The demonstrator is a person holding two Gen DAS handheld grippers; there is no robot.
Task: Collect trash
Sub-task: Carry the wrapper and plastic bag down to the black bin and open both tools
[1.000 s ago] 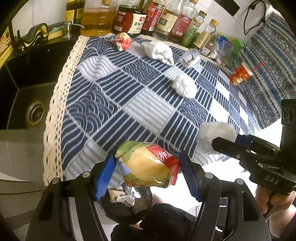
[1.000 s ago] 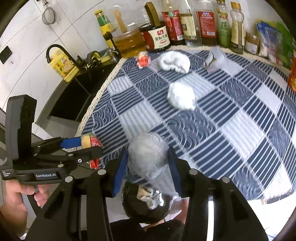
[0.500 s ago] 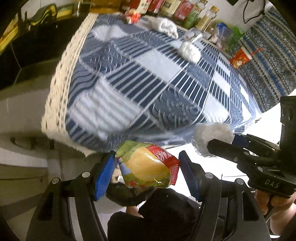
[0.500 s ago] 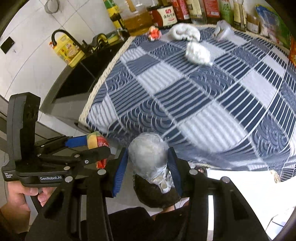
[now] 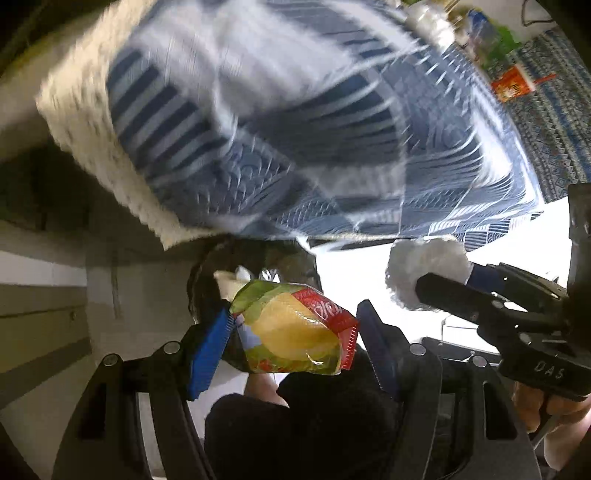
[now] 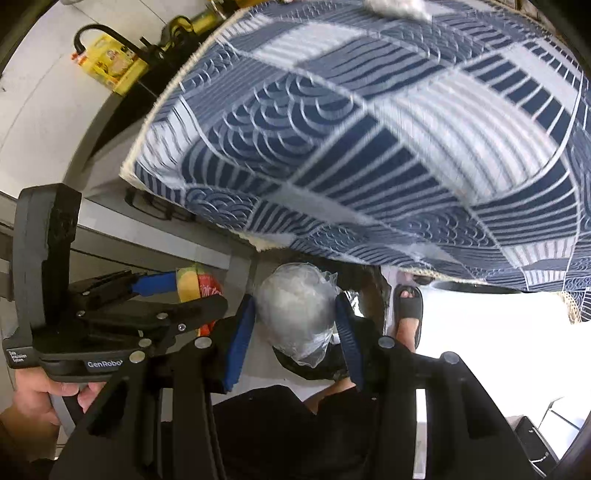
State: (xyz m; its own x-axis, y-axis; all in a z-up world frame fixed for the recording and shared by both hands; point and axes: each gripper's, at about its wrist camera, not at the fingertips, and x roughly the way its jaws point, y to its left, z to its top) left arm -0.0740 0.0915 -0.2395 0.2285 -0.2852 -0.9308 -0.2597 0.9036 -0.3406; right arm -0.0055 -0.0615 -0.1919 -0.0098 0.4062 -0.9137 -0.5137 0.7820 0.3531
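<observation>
The left gripper (image 5: pixel 293 334) pinches a crinkled yellow, green and red snack wrapper (image 5: pixel 291 330) between its blue-padded fingers (image 5: pixel 208 352). The right gripper (image 6: pixel 295 321) squeezes a crumpled ball of clear plastic film (image 6: pixel 297 312) the same way. Both hang off the near edge of the table, side by side, above a round bin lined with a black bag (image 5: pixel 255 266) standing on the floor below that edge.

The step in hand looks like the drop. Each piece needs to sit squarely over the bin mouth before the fingers part. The wrapper seems close to the rim, though motion blur makes the alignment hard to judge.

Around them, the blue and white patterned tablecloth (image 6: pixel 369 129) overhangs the table edge just above the bin, and its lace hem (image 5: pixel 110 166) could catch a light piece. The person's sandalled foot (image 6: pixel 408 308) stands just beside the bin. More trash waits on the tabletop: a white crumpled tissue (image 5: pixel 430 22) and a red paper cup (image 5: pixel 511 83) toward the far right edge.
</observation>
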